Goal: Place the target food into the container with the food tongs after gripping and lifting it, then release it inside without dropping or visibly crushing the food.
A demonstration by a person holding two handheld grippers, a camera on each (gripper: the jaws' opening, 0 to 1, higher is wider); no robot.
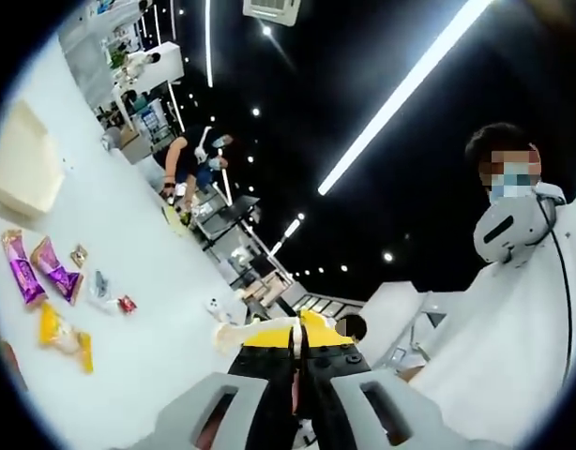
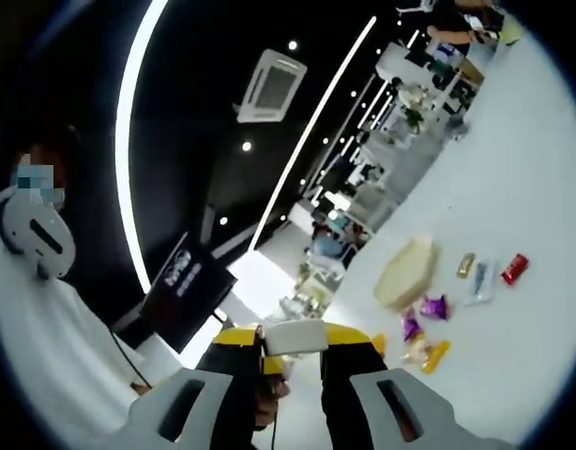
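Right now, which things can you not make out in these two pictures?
- Left gripper view: the small packets on the white table are too small to identify.
- Left gripper view: the left hand-held gripper is cut off by the bottom edge.
- Right gripper view: the beige container is tilted away, its inside hidden.

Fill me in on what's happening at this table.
A person is holding a gripper in each hand, both raised and tilted well above a white table. The left gripper looks shut, with something pale at its tips that I cannot identify. The right gripper sits around a white block. On the table lie small snack packets in purple, yellow and red, next to a cream container. Nothing appears to be in the container yet.
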